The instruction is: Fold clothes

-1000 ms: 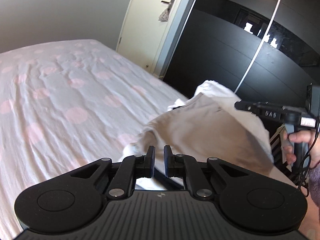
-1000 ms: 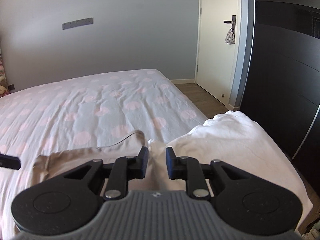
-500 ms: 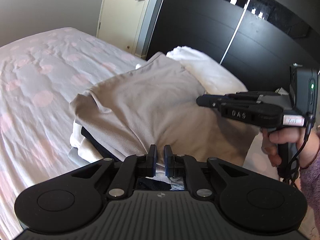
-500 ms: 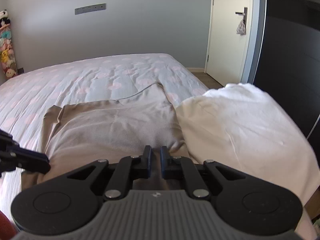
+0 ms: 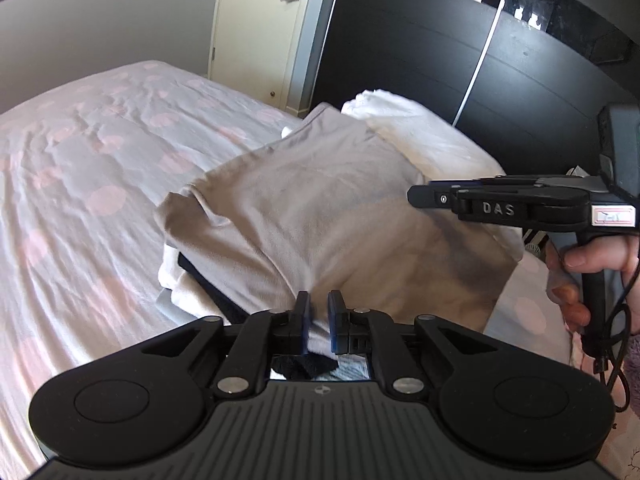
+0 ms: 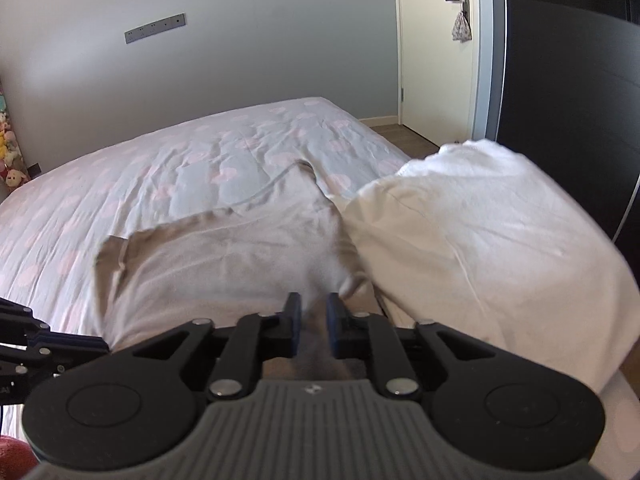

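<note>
A beige garment [image 5: 320, 208] lies folded on top of a small stack on the bed, over a dark piece [image 5: 212, 292] and white pieces [image 5: 180, 284]. My left gripper [image 5: 318, 312] is shut on its near edge, with cloth pinched between the fingers. In the right wrist view the beige garment [image 6: 224, 256] spreads ahead, and my left gripper [image 6: 105, 347] meets its lower-left edge. My right gripper [image 6: 313, 312] stands narrowly open. From the left wrist it shows side-on as the right gripper [image 5: 416, 197], hovering above the cloth and casting a shadow, with a hand [image 5: 600, 256] on its grip.
A bulky white bundle [image 6: 480, 232] sits right of the beige garment at the bed's corner. The polka-dot bed sheet [image 6: 200, 160] stretches away to the left and back. A black wardrobe [image 5: 440, 60] and a door [image 6: 436, 60] stand to the right. Plush toys [image 6: 12, 160] line the far left wall.
The beige garment has come down flat onto the stack. My right gripper's fingers have parted a little since half a second ago. The left gripper keeps its hold.
</note>
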`<state>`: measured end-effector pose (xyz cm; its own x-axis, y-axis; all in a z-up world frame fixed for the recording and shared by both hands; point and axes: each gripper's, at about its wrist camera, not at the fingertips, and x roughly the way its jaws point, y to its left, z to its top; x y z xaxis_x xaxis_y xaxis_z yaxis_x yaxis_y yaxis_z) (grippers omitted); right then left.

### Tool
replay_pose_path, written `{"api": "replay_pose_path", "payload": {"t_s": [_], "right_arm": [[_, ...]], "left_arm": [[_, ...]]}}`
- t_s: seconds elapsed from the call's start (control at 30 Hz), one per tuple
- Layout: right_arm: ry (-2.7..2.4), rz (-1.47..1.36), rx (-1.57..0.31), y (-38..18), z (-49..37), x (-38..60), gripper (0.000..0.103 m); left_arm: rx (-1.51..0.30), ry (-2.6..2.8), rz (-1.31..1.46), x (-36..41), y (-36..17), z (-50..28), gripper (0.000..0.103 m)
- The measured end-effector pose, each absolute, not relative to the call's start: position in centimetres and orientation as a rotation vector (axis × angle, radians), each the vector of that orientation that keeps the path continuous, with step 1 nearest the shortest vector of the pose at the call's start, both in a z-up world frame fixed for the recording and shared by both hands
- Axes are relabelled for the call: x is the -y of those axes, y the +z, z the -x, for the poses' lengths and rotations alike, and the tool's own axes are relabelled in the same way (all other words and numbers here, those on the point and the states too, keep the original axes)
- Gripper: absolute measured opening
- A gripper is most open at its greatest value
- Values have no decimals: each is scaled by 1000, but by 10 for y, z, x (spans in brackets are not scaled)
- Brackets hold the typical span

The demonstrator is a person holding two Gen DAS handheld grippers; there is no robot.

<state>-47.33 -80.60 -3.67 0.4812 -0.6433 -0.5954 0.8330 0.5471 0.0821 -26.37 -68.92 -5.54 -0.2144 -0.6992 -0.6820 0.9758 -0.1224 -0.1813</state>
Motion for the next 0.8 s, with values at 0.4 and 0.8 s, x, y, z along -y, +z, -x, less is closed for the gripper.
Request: {"api": "replay_pose_path", "payload": {"t_s": [0.4,0.8], "right_arm": [[-1094,-344,-465,27,491,710,94],[-1297,-395,-299,52,509,614,102]], "left_arm": [[-480,-1586,-465,622,0,267,67],[-242,-1312,-407,568,22,286,80]]}}
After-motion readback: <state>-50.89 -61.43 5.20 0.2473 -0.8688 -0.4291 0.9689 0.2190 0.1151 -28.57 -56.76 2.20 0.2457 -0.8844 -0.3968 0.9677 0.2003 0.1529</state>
